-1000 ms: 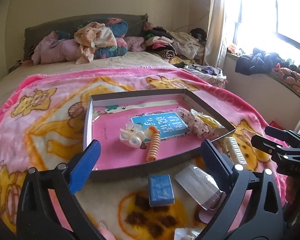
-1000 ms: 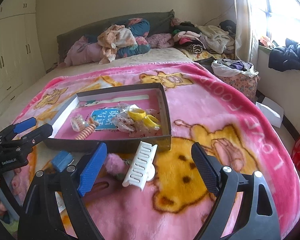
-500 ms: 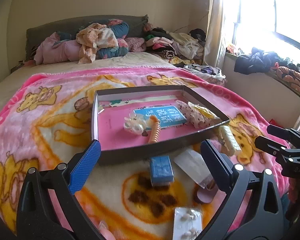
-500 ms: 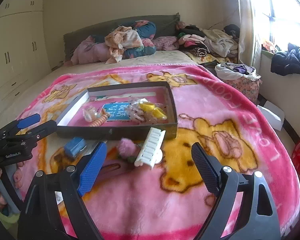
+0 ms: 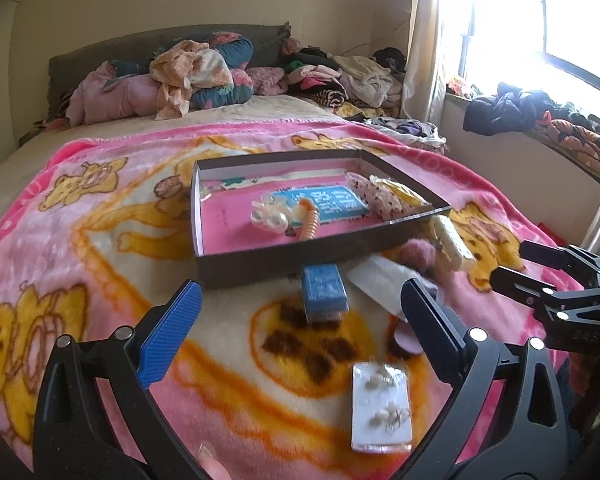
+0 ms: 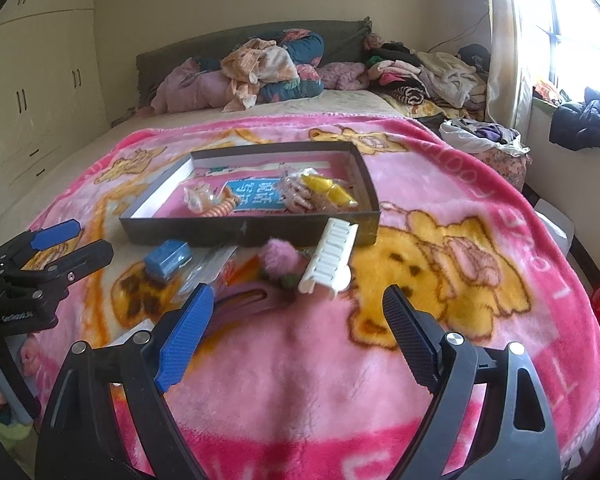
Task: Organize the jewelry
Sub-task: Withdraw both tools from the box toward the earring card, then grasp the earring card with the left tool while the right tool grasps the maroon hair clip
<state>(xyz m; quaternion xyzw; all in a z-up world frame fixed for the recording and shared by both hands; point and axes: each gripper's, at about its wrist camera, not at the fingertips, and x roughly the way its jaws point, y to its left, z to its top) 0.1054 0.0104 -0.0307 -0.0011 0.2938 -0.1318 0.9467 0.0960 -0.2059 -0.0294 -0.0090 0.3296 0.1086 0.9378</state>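
Both my left hand-held gripper [image 5: 298, 328] and right hand-held gripper [image 6: 298, 338] gape wide, empty. The earring card [image 5: 381, 406] lies flat on the soft blanket [image 6: 480, 184] (little edge to pinch), so I might snag fleece instead.

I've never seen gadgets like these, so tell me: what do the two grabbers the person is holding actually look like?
Both are black plastic frames with silver screw heads. The left gripper and the right gripper each carry one bright blue ribbed finger pad and one dark ribbed one. Small pale lettering marks each body. No cables show.
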